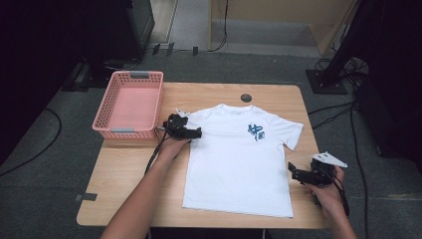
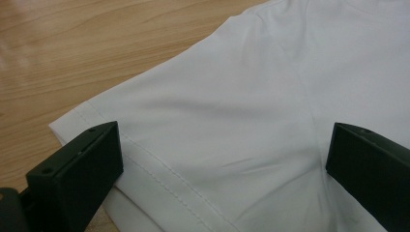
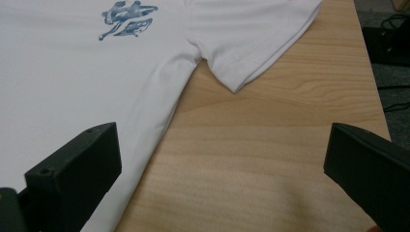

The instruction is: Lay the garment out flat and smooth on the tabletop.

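Left tool (image 1: 198,132) near pink basket (image 1: 130,104)

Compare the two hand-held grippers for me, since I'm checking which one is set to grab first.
The left hand-held gripper sits over the white T-shirt sleeve; the right hand-held gripper is over bare wooden table beside the shirt's side edge. The left's jaws straddle fabric; the right's mostly straddle wood. Both are open.

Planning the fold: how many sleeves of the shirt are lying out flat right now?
2. The left sleeve lies at the left gripper, beside the pink basket. The right sleeve points to the table's far right, beyond the right gripper. Neither is tucked under.
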`<action>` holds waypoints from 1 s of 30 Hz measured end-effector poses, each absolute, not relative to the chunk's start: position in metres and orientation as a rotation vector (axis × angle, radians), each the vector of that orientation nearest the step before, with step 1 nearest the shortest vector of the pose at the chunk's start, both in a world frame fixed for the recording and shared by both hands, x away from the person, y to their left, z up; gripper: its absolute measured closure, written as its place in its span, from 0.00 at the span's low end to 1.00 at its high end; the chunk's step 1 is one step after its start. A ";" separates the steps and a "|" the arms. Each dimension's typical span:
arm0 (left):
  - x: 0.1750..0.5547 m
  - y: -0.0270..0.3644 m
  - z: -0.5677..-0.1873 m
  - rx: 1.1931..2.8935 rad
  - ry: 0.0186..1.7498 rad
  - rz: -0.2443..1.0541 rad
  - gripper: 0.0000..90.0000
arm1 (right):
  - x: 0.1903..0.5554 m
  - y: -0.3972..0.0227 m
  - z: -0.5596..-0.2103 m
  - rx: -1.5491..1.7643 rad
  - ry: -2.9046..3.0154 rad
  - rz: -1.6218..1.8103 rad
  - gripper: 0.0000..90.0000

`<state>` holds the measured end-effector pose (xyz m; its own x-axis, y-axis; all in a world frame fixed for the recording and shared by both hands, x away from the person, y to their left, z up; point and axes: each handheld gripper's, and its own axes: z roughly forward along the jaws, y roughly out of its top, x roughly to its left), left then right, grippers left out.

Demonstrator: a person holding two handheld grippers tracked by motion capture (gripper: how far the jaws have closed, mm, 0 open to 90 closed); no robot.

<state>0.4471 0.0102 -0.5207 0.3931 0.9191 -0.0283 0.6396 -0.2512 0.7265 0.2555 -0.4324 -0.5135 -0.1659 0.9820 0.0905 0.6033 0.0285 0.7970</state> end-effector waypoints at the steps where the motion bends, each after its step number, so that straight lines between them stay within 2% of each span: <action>1: 0.447 0.010 -0.521 1.989 1.329 0.542 0.00 | 0.253 -0.433 -0.514 1.604 1.817 0.993 0.00; 16: 0.436 0.011 -0.505 2.000 1.283 0.559 0.00 | 0.218 -0.454 -0.521 1.650 1.812 0.973 0.00; 30: 0.414 0.013 -0.493 2.000 1.254 0.551 0.00 | 0.203 -0.451 -0.524 1.651 1.853 0.909 0.01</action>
<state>0.4138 0.0126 -0.4932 0.4404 0.8977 -0.0113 0.5988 -0.2843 0.7487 0.2029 -0.4505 -0.5238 -0.1453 0.9871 0.0680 0.6579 0.0451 0.7518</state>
